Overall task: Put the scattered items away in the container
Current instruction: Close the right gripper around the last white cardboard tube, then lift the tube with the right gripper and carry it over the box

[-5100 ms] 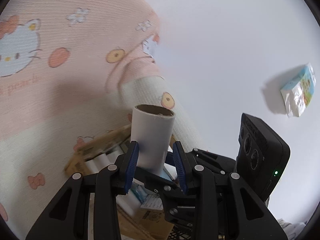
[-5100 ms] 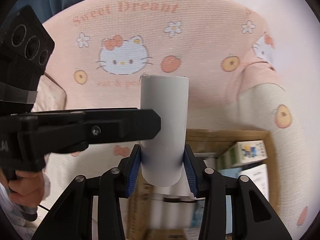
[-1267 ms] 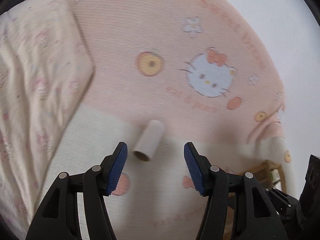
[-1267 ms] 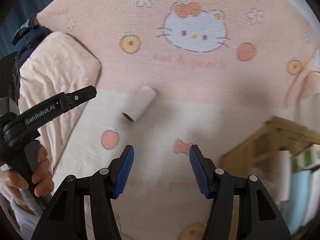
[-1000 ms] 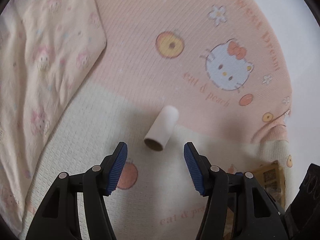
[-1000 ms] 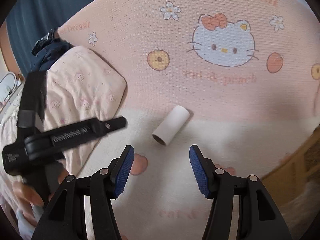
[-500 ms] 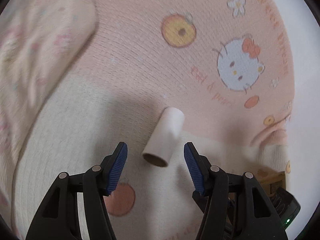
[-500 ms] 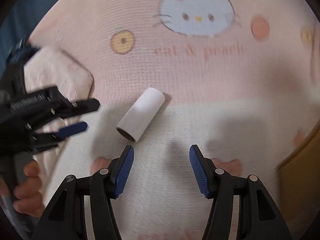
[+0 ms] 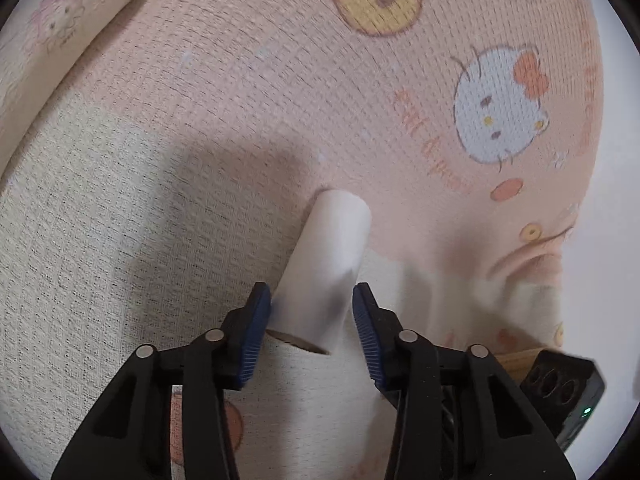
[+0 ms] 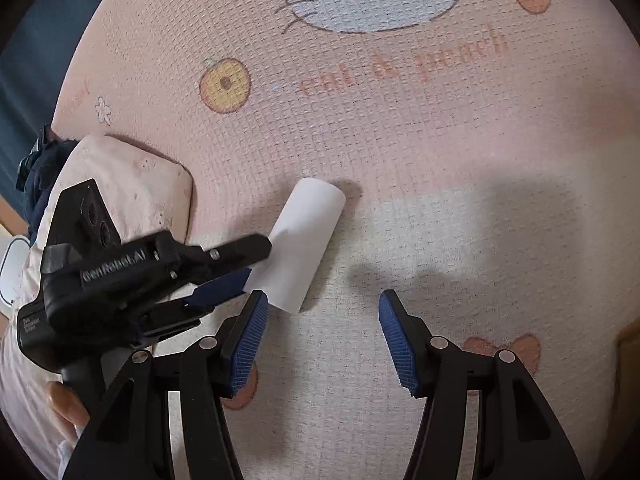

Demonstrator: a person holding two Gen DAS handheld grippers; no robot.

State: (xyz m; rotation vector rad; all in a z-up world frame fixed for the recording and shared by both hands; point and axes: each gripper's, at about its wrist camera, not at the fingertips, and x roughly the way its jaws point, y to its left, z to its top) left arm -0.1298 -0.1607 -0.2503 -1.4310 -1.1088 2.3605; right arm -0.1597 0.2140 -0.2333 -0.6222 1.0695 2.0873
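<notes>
Now, left gripper [image 9: 312,312]: your jaws are closing, cardboard tube [image 9: 324,268] between them.
Right gripper [image 10: 320,328]: spread apart, holding nothing.
Tube: lying on the blanket [image 10: 440,140], mid-surface.

tube [image 9: 328,256]: matt cardboard | blanket [image 9: 180,160]: rough waffle-knit cloth | tool pads [image 10: 246,340]: ribbed

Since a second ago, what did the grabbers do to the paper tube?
The left gripper came down around the white cardboard tube, and its jaws are closing on it. The right gripper dropped closer too, open and empty. The tube lies where it was on the pink cat-print blanket.
</notes>
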